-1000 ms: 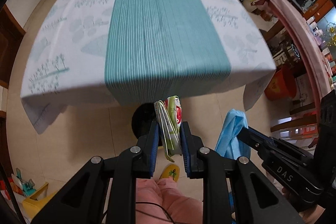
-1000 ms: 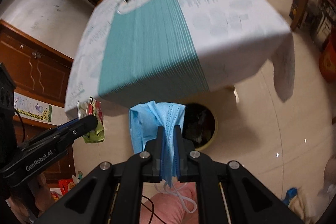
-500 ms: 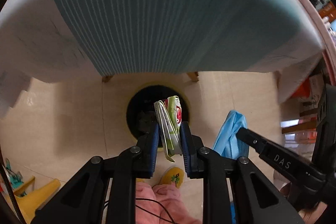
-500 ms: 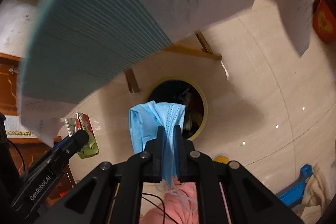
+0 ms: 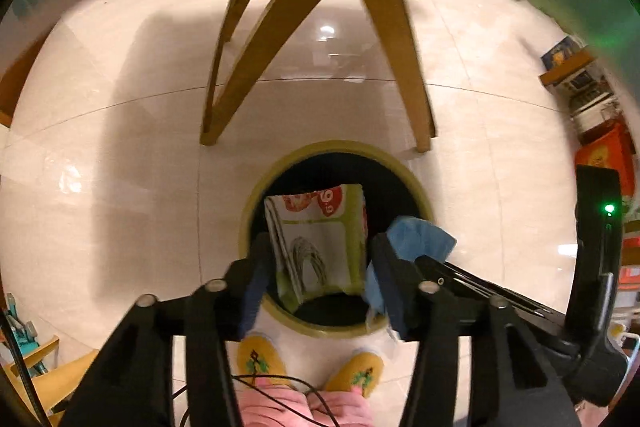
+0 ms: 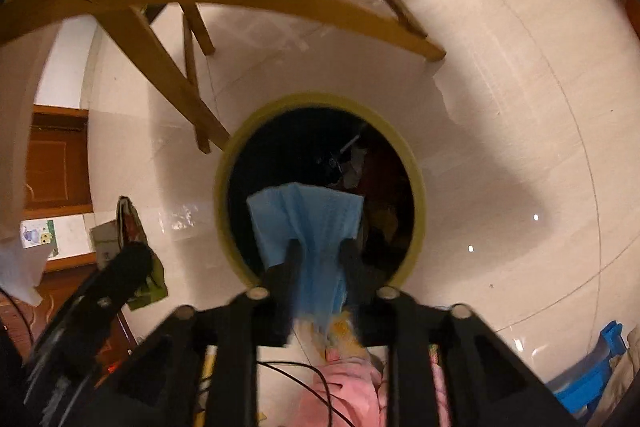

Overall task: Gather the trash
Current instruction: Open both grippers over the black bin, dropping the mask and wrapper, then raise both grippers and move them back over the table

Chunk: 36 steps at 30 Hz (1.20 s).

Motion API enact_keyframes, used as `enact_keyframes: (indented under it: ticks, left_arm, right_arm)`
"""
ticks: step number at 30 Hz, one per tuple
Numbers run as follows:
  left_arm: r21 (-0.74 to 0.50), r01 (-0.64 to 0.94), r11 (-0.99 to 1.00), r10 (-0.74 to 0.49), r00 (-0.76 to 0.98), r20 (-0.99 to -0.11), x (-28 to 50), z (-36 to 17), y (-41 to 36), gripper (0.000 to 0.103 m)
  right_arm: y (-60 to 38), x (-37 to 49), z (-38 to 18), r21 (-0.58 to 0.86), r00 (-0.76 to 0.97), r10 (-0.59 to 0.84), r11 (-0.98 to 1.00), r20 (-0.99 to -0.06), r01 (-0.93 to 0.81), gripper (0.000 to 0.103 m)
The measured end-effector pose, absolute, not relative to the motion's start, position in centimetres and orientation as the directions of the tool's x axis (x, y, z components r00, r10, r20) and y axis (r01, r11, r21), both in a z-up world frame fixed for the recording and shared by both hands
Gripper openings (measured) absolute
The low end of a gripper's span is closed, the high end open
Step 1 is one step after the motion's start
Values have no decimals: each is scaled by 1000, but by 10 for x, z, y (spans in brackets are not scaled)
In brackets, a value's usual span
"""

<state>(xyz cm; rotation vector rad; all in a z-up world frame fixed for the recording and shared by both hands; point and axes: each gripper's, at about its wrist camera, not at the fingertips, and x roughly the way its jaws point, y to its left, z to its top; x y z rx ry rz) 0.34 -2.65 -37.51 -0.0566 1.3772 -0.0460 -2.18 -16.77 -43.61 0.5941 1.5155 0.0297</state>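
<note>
While both grippers hang over the bin, the left gripper (image 5: 318, 259) sits at lower centre of its own frame with its jaws spread wide, and the green-and-white snack wrapper (image 5: 320, 243) with red print floats between them, so whether either pad is touching it is hard to call. That wrapper is right over the dark mouth of the round trash bin (image 5: 394, 161) with the yellow-green rim, which stands on the pale tiled floor (image 5: 120, 167) just in front of the wooden table legs (image 5: 400, 39) in the upper half of the frame. At right of centre, the blue face mask (image 5: 416, 239) pokes out past the left gripper's right finger. In the right wrist view, the right gripper (image 6: 318, 259) at lower centre has its jaws parted too, the mask draped between the fingertips (image 6: 290, 251) and fanning out over the bin opening; a firm pinch can't be confirmed through the blur. Some dark trash is lying inside the bin, too murky to name. Yellow slippers (image 5: 260, 359) and pink trousers (image 5: 300, 407) show at the bottom edge.
</note>
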Motion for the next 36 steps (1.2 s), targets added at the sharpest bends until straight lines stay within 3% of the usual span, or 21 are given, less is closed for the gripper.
enact_keyframes:
  ticks: [2, 9, 18, 20, 29, 36]
  left_arm:
    - [-60, 0, 998, -59, 178, -982, 5, -383, -23, 60]
    - [-49, -16, 999, -46, 139, -989, 6, -395, -9, 67]
    - [-80, -75, 994, -68, 153, -986, 0, -361, 1, 74]
    - [-79, -69, 994, -67, 171, -983, -5, -344, 3, 75]
    - [-82, -74, 994, -64, 221, -973, -30, -253, 21, 101]
    - [-162, -43, 986, -143, 287, -947, -47, -163, 26, 102]
  right_arm:
    - [-167, -19, -443, 382, 77, 379, 861, -922, 337, 46]
    - [-163, -18, -424, 371, 180, 331, 887, -926, 275, 56]
    - [-164, -26, -386, 380, 251, 318, 888, -914, 258, 59]
    - [-165, -30, -372, 385, 263, 319, 885, -910, 260, 58]
    - [-159, -51, -291, 393, 309, 323, 898, -895, 199, 58]
    - [-159, -70, -215, 405, 351, 335, 902, -874, 148, 59]
